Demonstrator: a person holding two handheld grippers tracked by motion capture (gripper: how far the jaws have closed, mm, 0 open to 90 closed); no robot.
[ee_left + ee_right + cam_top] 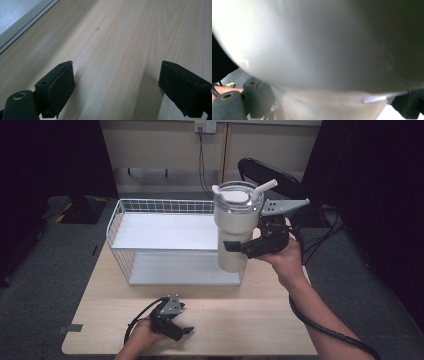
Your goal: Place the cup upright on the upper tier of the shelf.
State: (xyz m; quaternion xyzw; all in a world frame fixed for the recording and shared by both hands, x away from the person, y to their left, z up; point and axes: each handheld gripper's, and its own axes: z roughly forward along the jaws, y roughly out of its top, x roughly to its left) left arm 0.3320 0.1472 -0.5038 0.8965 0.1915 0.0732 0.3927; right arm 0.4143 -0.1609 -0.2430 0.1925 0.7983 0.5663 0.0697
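A cream tumbler (236,222) with a clear lid and a pale straw (263,187) hangs upright in the air at the right end of a white wire rack (165,240). My right gripper (243,246) is shut on the tumbler's narrow lower body, and the tumbler's blurred wall (324,42) looms right in front of the right gripper view. My left gripper (184,332) rests low at the table's front edge, open, with bare wood between its pads (60,86).
The rack has two white shelves and a wire rim, and stands at the back of the wooden table (240,320). A black chair (270,172) stands behind the table on the right. Grey carpet surrounds the table.
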